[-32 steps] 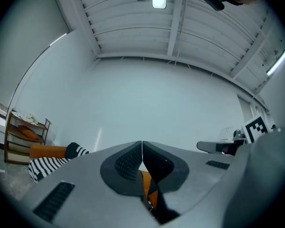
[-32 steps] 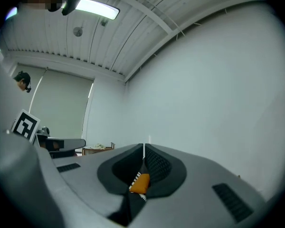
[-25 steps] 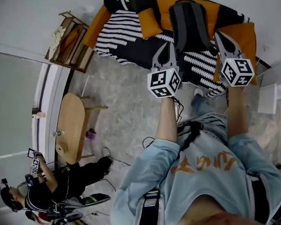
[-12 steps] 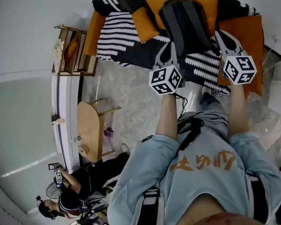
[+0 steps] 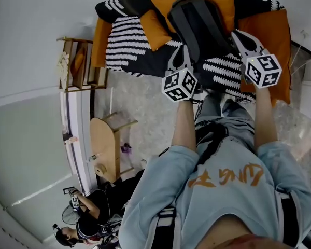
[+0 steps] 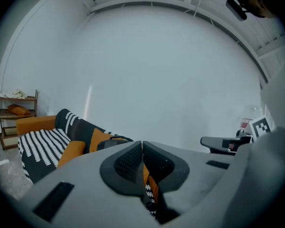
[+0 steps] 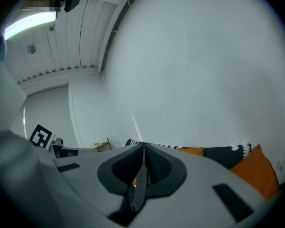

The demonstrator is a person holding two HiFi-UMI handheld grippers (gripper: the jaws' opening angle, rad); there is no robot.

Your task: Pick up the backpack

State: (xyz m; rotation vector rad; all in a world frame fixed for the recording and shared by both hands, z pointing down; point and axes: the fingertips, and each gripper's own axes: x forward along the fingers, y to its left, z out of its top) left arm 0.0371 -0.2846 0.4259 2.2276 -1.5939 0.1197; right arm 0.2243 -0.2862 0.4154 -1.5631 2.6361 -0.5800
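Note:
A dark grey backpack (image 5: 198, 25) leans upright against the back of a sofa (image 5: 127, 35) that has orange cushions and a black-and-white striped throw. My left gripper (image 5: 182, 52) is shut and empty, with its tip just off the backpack's lower left edge. Off the pack's lower right corner, my right gripper (image 5: 236, 34) is also shut and holds nothing. In the left gripper view the shut jaws (image 6: 142, 144) point over the sofa, and the backpack's top (image 6: 111, 142) peeks out left of them. The right gripper view shows shut jaws (image 7: 143, 148) and mostly bare wall.
A wooden shelf (image 5: 78, 61) stands left of the sofa. A round wooden side table (image 5: 106, 147) is on the speckled floor nearer me. Another person (image 5: 88, 222) crouches at the lower left with gear. Cables lie on the floor by my feet.
Both grippers have moved forward and lower toward the sofa, and now flank the backpack's lower part. Their jaws stayed shut.

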